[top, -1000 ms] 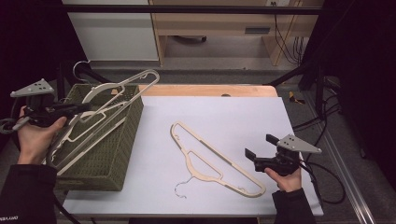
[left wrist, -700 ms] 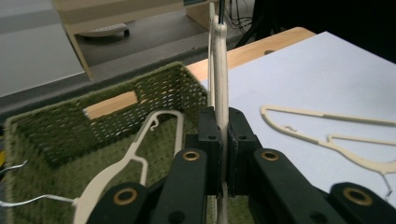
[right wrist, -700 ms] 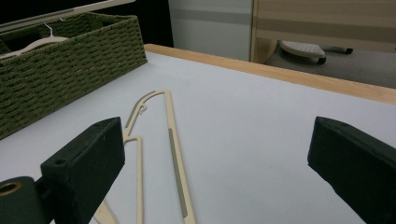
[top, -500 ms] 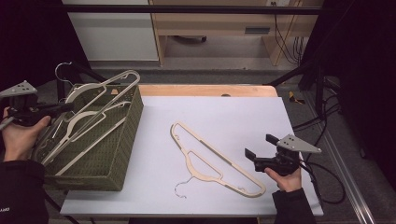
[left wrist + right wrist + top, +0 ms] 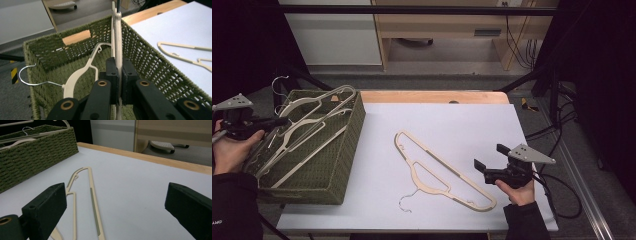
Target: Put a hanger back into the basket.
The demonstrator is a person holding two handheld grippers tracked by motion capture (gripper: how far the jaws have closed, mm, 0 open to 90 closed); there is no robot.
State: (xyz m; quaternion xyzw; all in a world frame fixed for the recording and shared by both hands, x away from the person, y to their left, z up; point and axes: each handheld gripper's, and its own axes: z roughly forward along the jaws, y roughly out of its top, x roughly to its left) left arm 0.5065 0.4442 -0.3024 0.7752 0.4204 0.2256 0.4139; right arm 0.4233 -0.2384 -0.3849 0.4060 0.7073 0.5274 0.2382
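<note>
I've got the left gripper (image 5: 279, 121) clenched on a cream hanger (image 5: 117, 47), pads pinching its flat body edge-on in the left gripper view. That hanger sits over the green woven basket (image 5: 343, 165) at the table's left, partly resting on the far rim w/ its wire hook sticking out past the far-left corner; can't tell if it's fully down yet. At least one more hanger (image 5: 82, 72) lies inside the basket already, maybe more, they overlap too much in the high view to count.

Right gripper (image 5: 488, 157) is released, jaws standing wide apart w/ nothing between them, hovering low over the white table (image 5: 472, 120) near the front right. Just to its left lies the last hanger (image 5: 439, 170), flat on the table, hook toward the front edge, well apart from the basket.

My read: roughly 2/3 thru. Done: one or more hangers binned. In hand: settling this one into the basket, then let go. Left: grab the table hanger & move it over.
</note>
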